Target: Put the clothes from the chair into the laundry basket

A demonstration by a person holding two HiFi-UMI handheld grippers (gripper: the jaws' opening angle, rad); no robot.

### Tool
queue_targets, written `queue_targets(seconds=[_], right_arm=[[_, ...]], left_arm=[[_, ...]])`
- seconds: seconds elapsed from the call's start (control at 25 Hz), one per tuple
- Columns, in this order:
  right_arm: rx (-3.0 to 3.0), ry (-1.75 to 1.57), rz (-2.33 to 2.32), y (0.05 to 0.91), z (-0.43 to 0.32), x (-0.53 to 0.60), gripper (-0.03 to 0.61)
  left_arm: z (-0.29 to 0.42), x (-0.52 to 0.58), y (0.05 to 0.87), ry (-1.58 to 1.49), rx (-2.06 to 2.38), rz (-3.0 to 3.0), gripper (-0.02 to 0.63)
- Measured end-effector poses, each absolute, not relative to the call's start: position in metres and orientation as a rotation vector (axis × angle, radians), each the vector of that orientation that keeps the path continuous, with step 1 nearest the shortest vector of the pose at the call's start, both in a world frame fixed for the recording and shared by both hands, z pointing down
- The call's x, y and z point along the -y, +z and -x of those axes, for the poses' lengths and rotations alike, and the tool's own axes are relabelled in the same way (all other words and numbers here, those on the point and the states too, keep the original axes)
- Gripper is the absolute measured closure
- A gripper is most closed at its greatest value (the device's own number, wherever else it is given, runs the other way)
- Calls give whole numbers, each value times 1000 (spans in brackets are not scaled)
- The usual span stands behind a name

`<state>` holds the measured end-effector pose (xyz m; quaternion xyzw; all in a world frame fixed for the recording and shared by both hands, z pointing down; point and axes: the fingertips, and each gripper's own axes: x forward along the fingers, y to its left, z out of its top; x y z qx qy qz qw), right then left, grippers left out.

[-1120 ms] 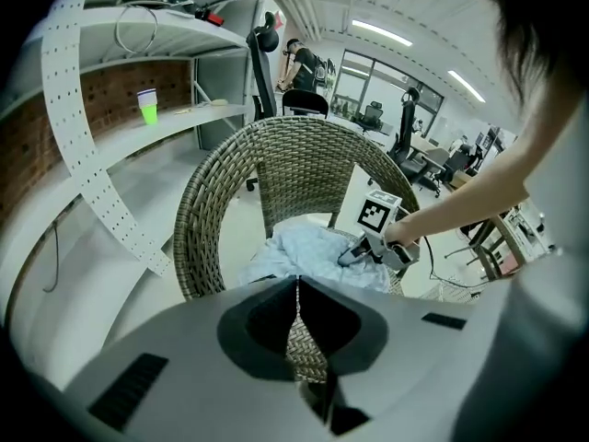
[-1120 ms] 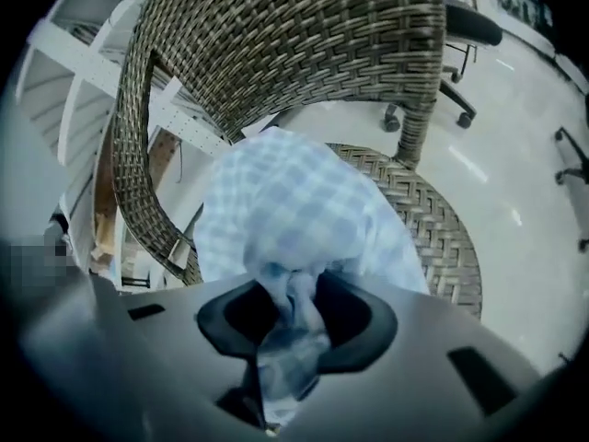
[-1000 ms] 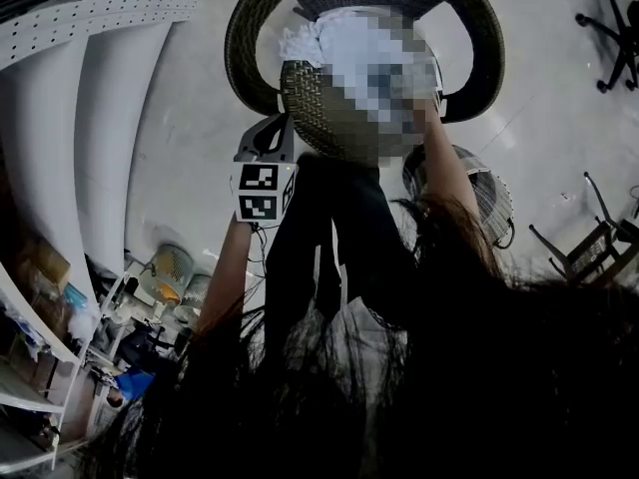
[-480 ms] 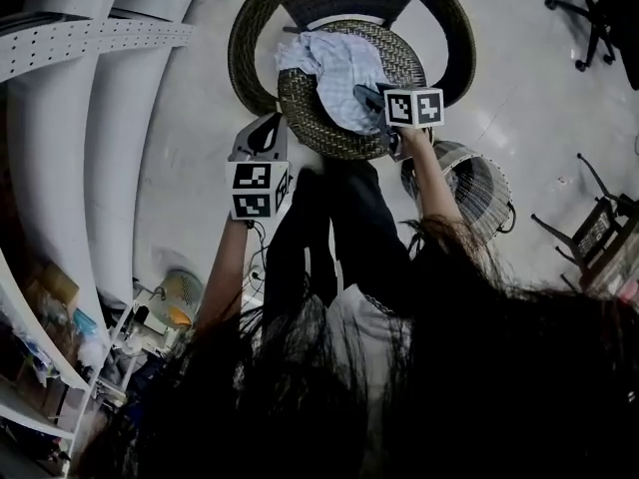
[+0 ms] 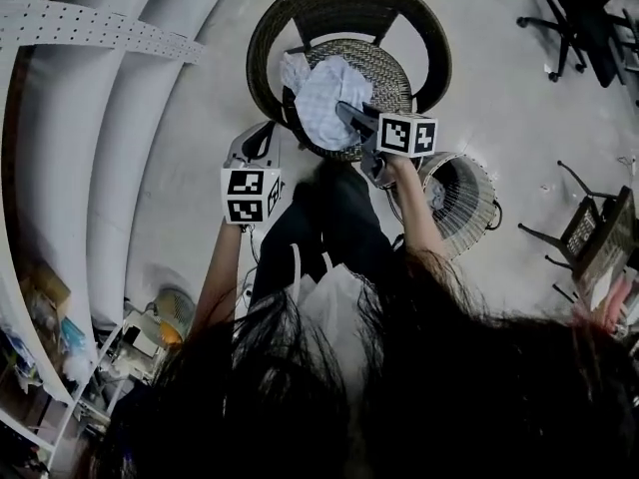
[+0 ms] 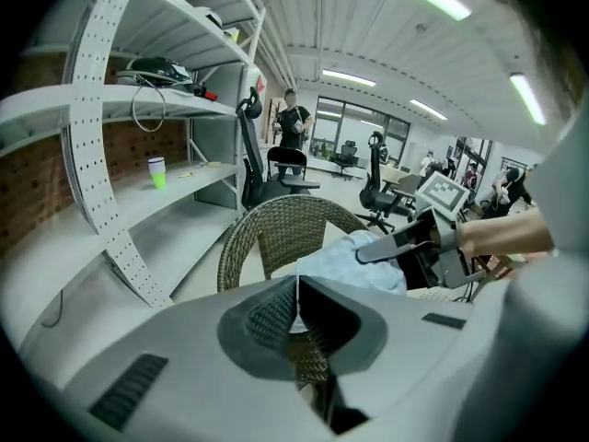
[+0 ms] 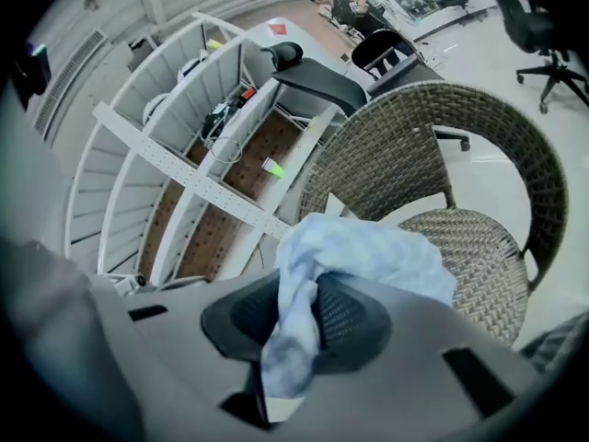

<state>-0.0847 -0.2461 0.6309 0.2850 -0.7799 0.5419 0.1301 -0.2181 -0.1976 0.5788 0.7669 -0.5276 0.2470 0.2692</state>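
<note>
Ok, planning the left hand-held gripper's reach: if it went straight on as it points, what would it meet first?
Most likely the wicker chair, at its near rim; the light blue cloth is just beyond. Depth is unclear.

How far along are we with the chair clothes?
Done: unclear, the laundry basket is hard to see into. In hand: right tongs pinch the light blue cloth at the wicker chair; left tongs shut, empty. Left: lift it into the basket.

Bare floor (image 5: 504, 103) between chair (image 5: 344, 8) and laundry basket (image 5: 479, 213)
</note>
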Motion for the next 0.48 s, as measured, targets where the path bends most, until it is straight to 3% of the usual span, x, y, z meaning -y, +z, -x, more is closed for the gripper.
queue_targets(seconds=[0.48], right_arm=[[2357,1759,-976,526,83,186,485]], left_arm=[[248,127,521,534,1513,-2111,592]])
